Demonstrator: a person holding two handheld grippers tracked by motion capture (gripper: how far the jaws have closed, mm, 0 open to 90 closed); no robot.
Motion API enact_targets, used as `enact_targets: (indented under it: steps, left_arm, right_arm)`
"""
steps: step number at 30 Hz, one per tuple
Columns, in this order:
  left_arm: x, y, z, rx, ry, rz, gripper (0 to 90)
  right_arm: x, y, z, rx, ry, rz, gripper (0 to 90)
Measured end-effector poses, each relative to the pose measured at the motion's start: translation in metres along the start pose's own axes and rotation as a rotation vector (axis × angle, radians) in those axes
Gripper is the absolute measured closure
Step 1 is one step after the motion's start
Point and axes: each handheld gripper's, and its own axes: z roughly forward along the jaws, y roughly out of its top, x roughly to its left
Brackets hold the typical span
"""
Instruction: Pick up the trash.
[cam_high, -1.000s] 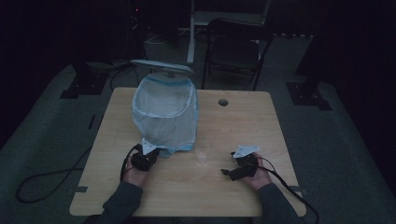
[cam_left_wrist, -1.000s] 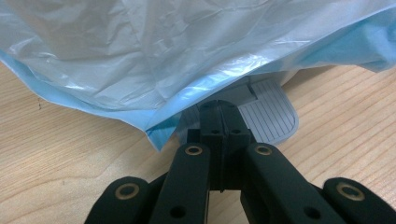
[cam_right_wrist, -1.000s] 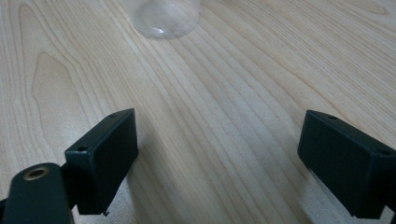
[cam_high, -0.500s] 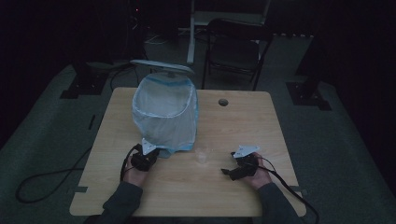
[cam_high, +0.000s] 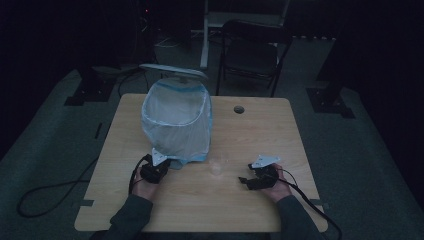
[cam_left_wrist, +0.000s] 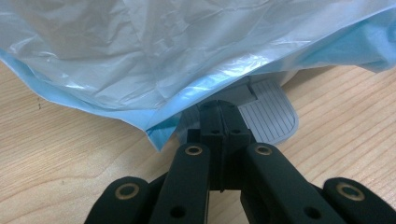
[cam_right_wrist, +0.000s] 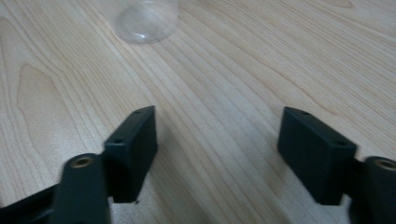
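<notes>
Dim room, wooden desk (cam_high: 300, 130) under us. Bin (cam_high: 176, 120) with bag lining stands at desk middle; clear cup (cam_high: 217, 166) just right of bin base. Our right tool (cam_high: 248, 181) sits right of cup, nearer than left tool (cam_high: 159, 170); jaws spread, have just been closing, nothing between them. Right gripper view: cup (cam_right_wrist: 147, 18) ahead-left. Left gripper view: left tool (cam_left_wrist: 222, 119) pressed together, tips at bag hem (cam_left_wrist: 187, 100) beside grey pedal (cam_left_wrist: 271, 114).

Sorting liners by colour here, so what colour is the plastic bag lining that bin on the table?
Pale blue, translucent. The bag shows best in the left gripper view.
</notes>
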Motion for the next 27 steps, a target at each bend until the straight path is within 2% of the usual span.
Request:
enact_targets:
  steps: [2,4,10,13,19,21,25,27]
  left_arm:
    - [0.000,0.000,0.000,0.000,-0.001,0.000,90.0]
    - [0.000,0.000,0.000,0.001,0.000,0.001,90.0]
    - [0.000,0.000,0.000,0.001,0.000,0.001,90.0]
    - [0.000,0.000,0.000,0.001,0.000,0.002,90.0]
    - [0.000,0.000,0.000,0.002,-0.001,0.003,90.0]
    - [0.000,0.000,0.000,0.001,-0.001,0.002,90.0]
    - [-0.001,0.000,0.000,0.000,0.000,0.002,90.0]
    - [-0.001,0.000,0.000,0.001,0.001,0.002,90.0]
  right_arm:
    - [-0.001,0.001,-0.002,0.001,0.011,0.024,32.6]
    - [0.000,0.002,-0.004,-0.007,0.003,0.023,33.9]
    - [0.000,0.012,-0.017,-0.063,0.023,0.066,45.1]
    - [0.000,0.018,-0.024,-0.080,0.032,0.087,47.6]
    - [0.006,0.035,-0.038,-0.123,0.000,0.083,46.7]
    - [0.007,0.039,-0.040,-0.132,0.000,0.083,47.1]
    - [0.011,0.058,-0.049,-0.187,0.014,0.076,48.1]
    - [0.011,0.063,-0.048,-0.191,0.013,0.072,48.3]
